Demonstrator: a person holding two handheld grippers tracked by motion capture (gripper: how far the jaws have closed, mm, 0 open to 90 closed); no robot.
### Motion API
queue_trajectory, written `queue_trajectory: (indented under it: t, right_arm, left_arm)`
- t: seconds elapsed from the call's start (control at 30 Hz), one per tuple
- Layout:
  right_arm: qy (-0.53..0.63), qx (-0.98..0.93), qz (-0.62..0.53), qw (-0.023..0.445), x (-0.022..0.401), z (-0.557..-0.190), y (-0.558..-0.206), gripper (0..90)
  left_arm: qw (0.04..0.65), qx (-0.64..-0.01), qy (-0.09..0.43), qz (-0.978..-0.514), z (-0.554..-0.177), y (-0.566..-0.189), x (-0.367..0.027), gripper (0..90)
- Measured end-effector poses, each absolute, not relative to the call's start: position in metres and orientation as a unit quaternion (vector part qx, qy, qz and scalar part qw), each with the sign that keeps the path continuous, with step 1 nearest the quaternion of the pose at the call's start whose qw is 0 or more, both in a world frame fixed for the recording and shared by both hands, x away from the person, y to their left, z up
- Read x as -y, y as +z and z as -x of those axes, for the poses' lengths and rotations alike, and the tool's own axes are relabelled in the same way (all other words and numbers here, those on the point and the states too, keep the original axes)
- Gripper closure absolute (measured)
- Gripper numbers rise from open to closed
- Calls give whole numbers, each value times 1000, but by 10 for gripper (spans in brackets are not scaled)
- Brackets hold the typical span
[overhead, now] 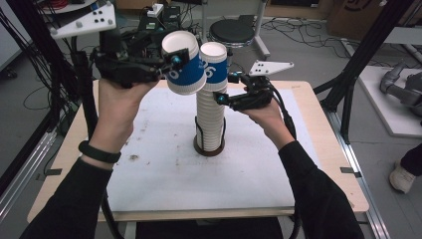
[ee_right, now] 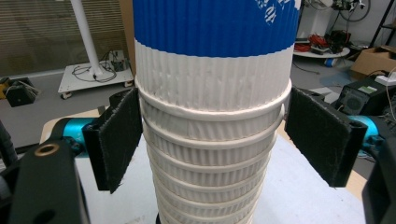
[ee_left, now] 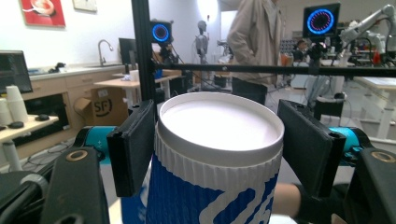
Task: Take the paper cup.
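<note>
1. The left hand-held gripper (overhead: 171,62) pinches a ribbed blue-and-white paper cup (overhead: 183,63), held tilted in the air just beside the top of the cup stack (overhead: 211,107).
2. The right hand-held gripper (overhead: 225,88) stands with its jaws around the stack's upper rims, its felt-like black pads (ee_right: 116,137) touching the corrugated white walls.
3. The stack rises from a round dark holder (overhead: 209,148) on the bench (overhead: 159,169), whose white board is stained.
</note>
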State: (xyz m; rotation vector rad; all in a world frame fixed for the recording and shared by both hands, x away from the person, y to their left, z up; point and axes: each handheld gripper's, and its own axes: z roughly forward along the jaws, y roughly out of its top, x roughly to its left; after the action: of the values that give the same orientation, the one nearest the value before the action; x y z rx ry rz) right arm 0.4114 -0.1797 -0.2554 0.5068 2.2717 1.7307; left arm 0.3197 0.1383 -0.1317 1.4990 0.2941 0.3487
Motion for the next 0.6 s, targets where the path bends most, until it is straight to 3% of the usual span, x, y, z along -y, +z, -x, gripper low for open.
queue_trajectory:
  t: [0.6]
  right_arm:
    - [591, -778, -173, 122, 179, -412, -258, 208]
  left_arm:
    - [699, -141, 119, -691, -297, -214, -139, 301]
